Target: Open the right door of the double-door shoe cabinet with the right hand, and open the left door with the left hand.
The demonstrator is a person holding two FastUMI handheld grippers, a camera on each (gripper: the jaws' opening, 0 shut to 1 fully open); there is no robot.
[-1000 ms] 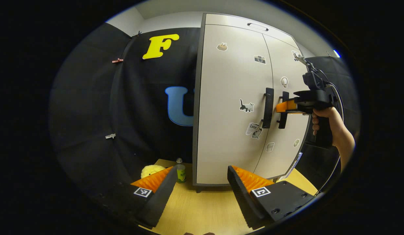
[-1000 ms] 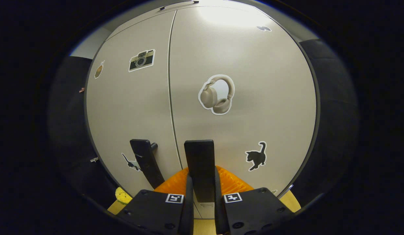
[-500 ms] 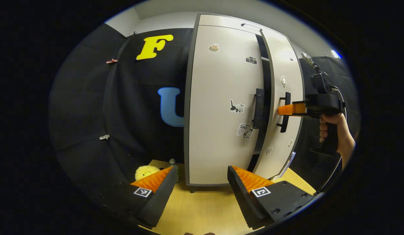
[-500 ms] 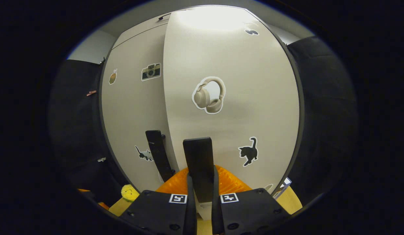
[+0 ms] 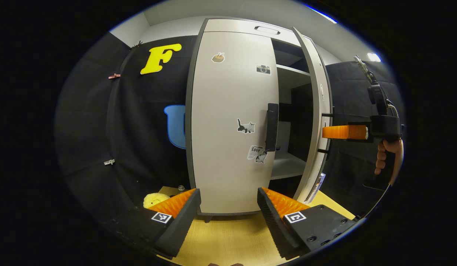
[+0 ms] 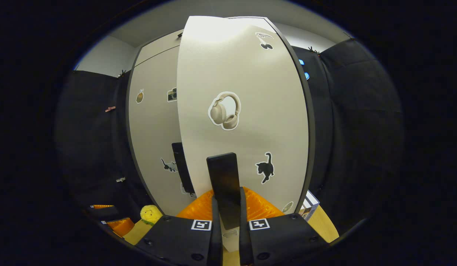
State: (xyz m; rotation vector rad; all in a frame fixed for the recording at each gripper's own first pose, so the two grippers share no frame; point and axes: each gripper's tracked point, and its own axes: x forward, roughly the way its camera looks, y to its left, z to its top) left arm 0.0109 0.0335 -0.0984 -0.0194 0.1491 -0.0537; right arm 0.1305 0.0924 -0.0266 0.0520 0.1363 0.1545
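Note:
The beige shoe cabinet (image 5: pixel 228 40) stands on a wooden table. Its right door (image 5: pixel 317 111) is swung well out, showing shelves (image 5: pixel 287 166) inside. In the right gripper view the right door (image 6: pixel 243 92) faces me and my right gripper (image 6: pixel 227 207) is shut on its black handle (image 6: pixel 224 177). The same gripper (image 5: pixel 344 132) appears far right in the left gripper view, held by a hand (image 5: pixel 387 155). The left door (image 5: pixel 228 122) is closed, its black handle (image 5: pixel 271 127) free. My left gripper (image 5: pixel 228 207) is open, low in front of the left door and apart from it.
A yellow plush toy (image 5: pixel 154 199) and a small bottle (image 5: pixel 181 188) sit left of the cabinet on the table (image 5: pixel 228 240). A small box (image 6: pixel 309 205) stands at the cabinet's right foot. Black cloth walls surround the booth.
The right door went from closed to wide open, pulled by my right gripper. The left gripper view shifted so the cabinet sits more central; the left door stayed closed.

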